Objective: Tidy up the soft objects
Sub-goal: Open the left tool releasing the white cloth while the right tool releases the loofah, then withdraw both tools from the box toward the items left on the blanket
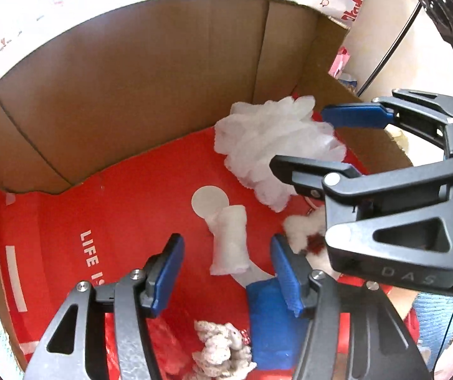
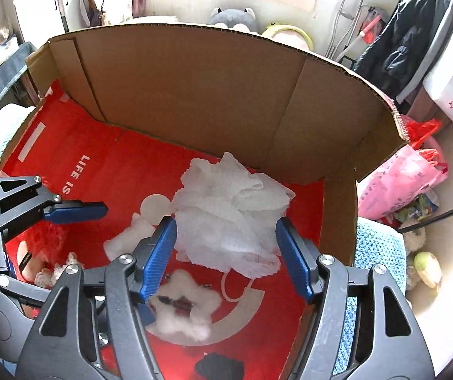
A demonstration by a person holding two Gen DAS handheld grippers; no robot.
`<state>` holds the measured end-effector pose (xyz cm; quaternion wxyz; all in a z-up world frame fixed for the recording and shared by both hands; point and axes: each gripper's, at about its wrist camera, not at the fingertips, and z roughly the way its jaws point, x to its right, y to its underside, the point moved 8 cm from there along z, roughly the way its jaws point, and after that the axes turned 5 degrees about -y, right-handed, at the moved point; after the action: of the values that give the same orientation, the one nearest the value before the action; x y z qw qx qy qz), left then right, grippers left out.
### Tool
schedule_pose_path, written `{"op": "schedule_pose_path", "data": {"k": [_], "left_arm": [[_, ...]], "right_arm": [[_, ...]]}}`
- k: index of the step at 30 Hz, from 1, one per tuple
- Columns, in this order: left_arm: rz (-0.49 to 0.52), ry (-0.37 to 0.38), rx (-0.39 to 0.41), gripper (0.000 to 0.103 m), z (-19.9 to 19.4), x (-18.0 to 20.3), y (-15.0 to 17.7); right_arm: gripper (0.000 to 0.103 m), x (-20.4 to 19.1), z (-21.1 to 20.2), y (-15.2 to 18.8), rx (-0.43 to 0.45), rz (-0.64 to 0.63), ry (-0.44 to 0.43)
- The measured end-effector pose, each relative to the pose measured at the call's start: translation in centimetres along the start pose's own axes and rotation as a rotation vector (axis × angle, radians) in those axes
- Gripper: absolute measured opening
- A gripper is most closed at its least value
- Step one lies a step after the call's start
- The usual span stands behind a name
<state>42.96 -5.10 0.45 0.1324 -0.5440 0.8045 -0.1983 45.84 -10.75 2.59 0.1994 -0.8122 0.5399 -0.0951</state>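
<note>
Cardboard walls enclose a red-floored box (image 2: 194, 95), and several soft things are already gathered inside it, so the sorting is judged to be well advanced. The right gripper (image 2: 226, 253) is held wide and empty over the box floor; a white mesh puff (image 2: 226, 215) lies just ahead of it, between the lines of its two fingers but gripped by neither. A white fluffy star (image 2: 185, 313) is seen just below its left finger, and a black tuft (image 2: 220, 365) lies further back, beneath the gripper body. A small white roll (image 2: 128, 240) rests to the left of the puff.

The left gripper (image 1: 226, 272) is likewise spread wide and holds nothing. The roll (image 1: 229, 240) lies just ahead between its fingers, a blue block (image 1: 270, 319) is partly hidden behind its right finger, and a knitted toy (image 1: 220, 345) sits under it. A red mesh thing (image 2: 49, 240) is seen beneath it in the right view.

What is left cannot be told for certain: outside the box, to the right of the right gripper, a blue knit cloth (image 2: 381, 259) and a pale plush (image 2: 425, 266) lie unpacked, and may yet need to be brought in.

The two grippers are crowded close over the box, and the right wall (image 2: 337, 228) stands between the right gripper and the outside things.
</note>
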Motion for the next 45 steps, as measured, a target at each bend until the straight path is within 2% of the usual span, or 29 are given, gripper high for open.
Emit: {"op": "schedule_pose_path", "data": {"k": [5,8,14,17,23,35,37,39,40,45], "left_arm": [[-0.009,-0.006,0.037,0.068,-1.6,0.3,0.5],[-0.024,-0.011,0.058,0.072,-2.9,0.1,1.0],[-0.055,-0.024,0.125,0.082,-6.8,-0.1,2.6],[-0.073,-0.028,0.156,0.089,-9.4,-0.5,3.2],[-0.099,-0.055,0.218,0.095,-13.8,-2.3,5.4],[-0.196,-0.088,0.331,0.100,-21.1,-6.3,13.6],[-0.193,-0.114,0.367,0.100,-22.4,-6.4,15.2],[-0.177,-0.159,0.402,0.101,-23.6,-6.2,16.5],[-0.167,-0.177,0.420,0.102,-24.1,-6.1,17.2],[-0.152,-0.202,0.496,0.103,-26.2,-4.1,21.2]], "right_arm": [[0.065,-0.4,-1.7,0.3,0.019,0.009,-0.004],[0.071,-0.6,-2.7,0.7,0.033,0.014,-0.004],[0.073,-0.9,-5.8,1.7,0.075,0.017,0.001],[0.079,-0.8,-7.6,2.5,0.097,0.020,0.006],[0.079,0.4,-11.0,4.8,0.138,0.042,0.014],[0.080,4.1,-16.7,13.0,0.210,0.109,0.027],[0.080,4.0,-17.6,14.4,0.228,0.110,0.024],[0.089,3.7,-18.8,16.2,0.251,0.109,0.023],[0.090,3.6,-19.1,16.9,0.257,0.108,0.027],[0.090,1.9,-21.2,21.2,0.311,0.090,0.036]]}}
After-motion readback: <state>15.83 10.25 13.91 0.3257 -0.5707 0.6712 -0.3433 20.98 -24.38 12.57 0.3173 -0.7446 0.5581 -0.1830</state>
